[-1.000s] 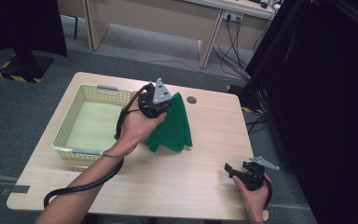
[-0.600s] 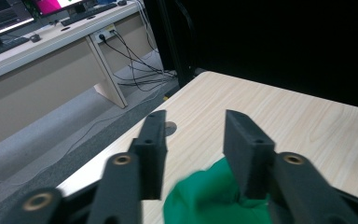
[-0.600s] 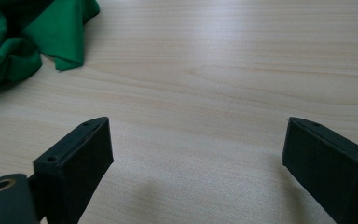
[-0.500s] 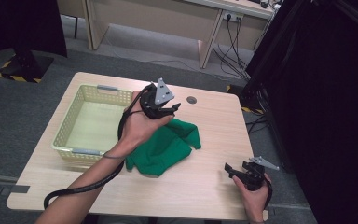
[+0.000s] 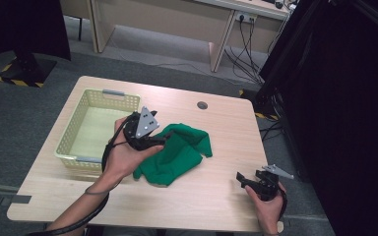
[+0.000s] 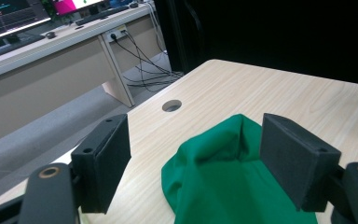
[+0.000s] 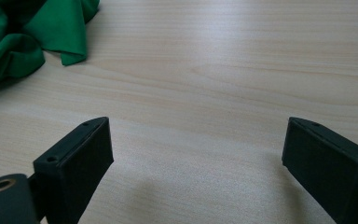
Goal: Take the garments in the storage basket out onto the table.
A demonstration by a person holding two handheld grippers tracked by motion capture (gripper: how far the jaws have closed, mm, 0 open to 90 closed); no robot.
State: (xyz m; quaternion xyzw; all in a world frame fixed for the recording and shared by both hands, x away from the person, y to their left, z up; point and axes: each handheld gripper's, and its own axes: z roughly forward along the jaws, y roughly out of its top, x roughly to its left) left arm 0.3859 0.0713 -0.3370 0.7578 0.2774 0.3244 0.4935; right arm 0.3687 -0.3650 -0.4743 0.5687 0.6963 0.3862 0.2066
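Note:
A crumpled green cloth (image 5: 179,152) lies in the middle of the wooden table (image 5: 211,201). My left gripper (image 5: 163,140) hovers low over the cloth's left part, held in a hand that comes in from the bottom left. In the left gripper view its jaws (image 6: 198,140) stand apart after just opening, and a fold of the cloth (image 6: 219,172) rises between them without touching either pad. My right gripper (image 5: 240,179) rests open near the table's front right edge. In the right gripper view it (image 7: 196,135) has bare wood between its jaws and the cloth (image 7: 23,37) at the upper left.
A pale yellow plastic basket (image 5: 112,93) stands on the left part of the table, right beside the left hand. A round cable hole (image 5: 202,105) sits near the far edge. A black curtain closes off the right side, and desks stand beyond the table.
The cloth hung from the left gripper a second ago and now lies loose on the table. The left gripper has let go, opened and sunk toward the front. The right gripper stays put.

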